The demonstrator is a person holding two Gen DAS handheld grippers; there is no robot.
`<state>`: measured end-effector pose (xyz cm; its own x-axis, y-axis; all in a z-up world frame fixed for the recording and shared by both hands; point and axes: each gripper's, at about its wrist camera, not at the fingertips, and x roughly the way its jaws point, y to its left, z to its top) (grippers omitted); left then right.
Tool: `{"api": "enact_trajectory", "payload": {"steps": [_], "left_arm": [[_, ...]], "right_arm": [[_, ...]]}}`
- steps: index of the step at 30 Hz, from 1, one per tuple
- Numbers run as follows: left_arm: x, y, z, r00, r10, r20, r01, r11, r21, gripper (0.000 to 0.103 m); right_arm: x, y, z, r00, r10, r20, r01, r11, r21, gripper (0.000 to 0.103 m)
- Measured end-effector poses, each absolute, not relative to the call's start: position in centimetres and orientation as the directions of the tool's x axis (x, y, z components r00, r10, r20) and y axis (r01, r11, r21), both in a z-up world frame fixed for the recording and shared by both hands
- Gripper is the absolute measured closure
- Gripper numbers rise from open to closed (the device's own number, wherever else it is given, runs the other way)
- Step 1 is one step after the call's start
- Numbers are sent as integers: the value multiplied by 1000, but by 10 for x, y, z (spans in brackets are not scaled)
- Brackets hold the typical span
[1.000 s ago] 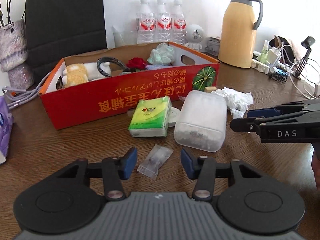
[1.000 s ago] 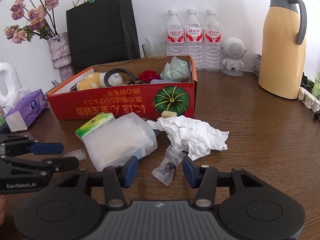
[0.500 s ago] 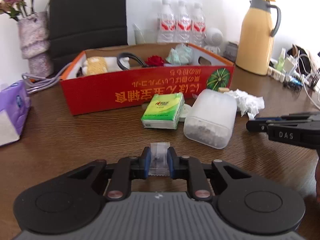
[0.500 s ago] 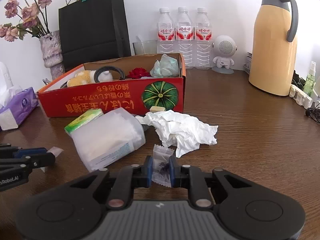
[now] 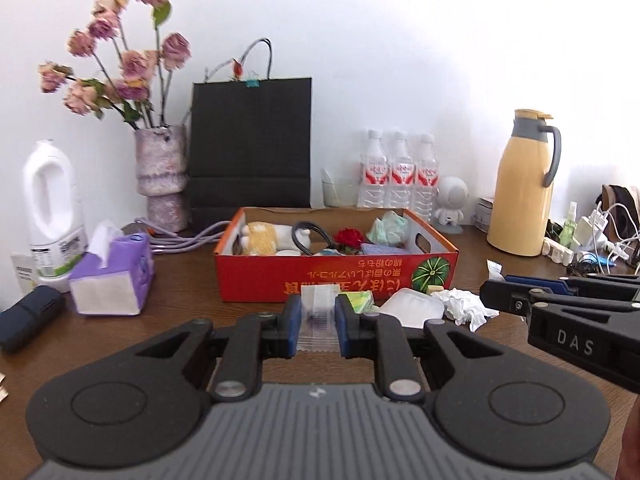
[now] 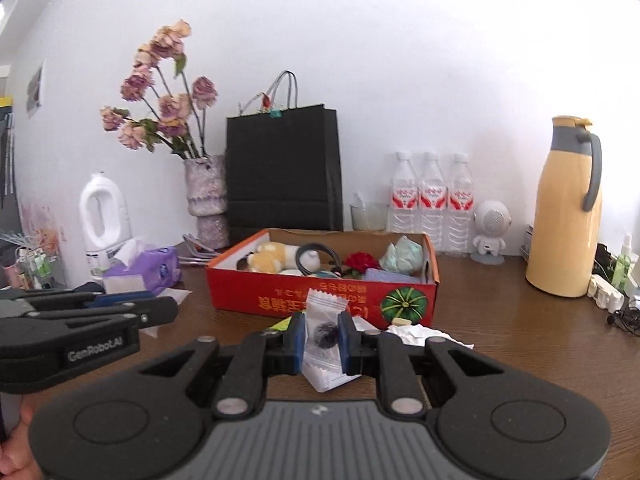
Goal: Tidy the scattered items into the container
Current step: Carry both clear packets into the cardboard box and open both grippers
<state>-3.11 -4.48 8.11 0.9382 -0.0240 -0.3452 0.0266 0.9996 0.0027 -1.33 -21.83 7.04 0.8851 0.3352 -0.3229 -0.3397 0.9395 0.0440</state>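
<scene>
My left gripper [image 5: 318, 322] is shut on a small clear sachet [image 5: 318, 316], held up off the brown table in front of the red cardboard box [image 5: 320, 280]. In the right wrist view my right gripper [image 6: 322, 338] is shut on another clear sachet with a dark lump inside [image 6: 325, 334], also raised before the box [image 6: 280, 300]. The box holds a plush toy [image 5: 264, 236], a red rose [image 5: 349, 236] and crumpled paper. A green tissue pack [image 5: 362, 302], a frosted plastic tub [image 5: 414, 312] and a crumpled white tissue [image 5: 464, 306] lie in front of the box.
Behind the box stand a black paper bag [image 5: 250, 144], a vase of dried flowers [image 5: 162, 176], three water bottles [image 5: 400, 176] and a yellow thermos jug [image 5: 524, 184]. A purple tissue box [image 5: 112, 276] and white jug [image 5: 52, 208] sit left; chargers and cables [image 5: 592, 240] right.
Both grippers closed on their sachets and lifted them off the table. Both views have risen and pulled back, so the box now looks farther away.
</scene>
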Motion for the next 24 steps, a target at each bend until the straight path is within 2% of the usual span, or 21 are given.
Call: {"api": "enact_trajectory", "payload": {"steps": [14,24], "left_arm": [[-134,-43,72,965,14,-260,-11,1000,11,84],[-104,-36,71,962,6,-275,-8,1000,-7,84]], "right_arm": [[-123,-225,52,916,330,-227,-334,942,24,87],[-98,-222,55,919,313,-238,-318,948,18,87]]}}
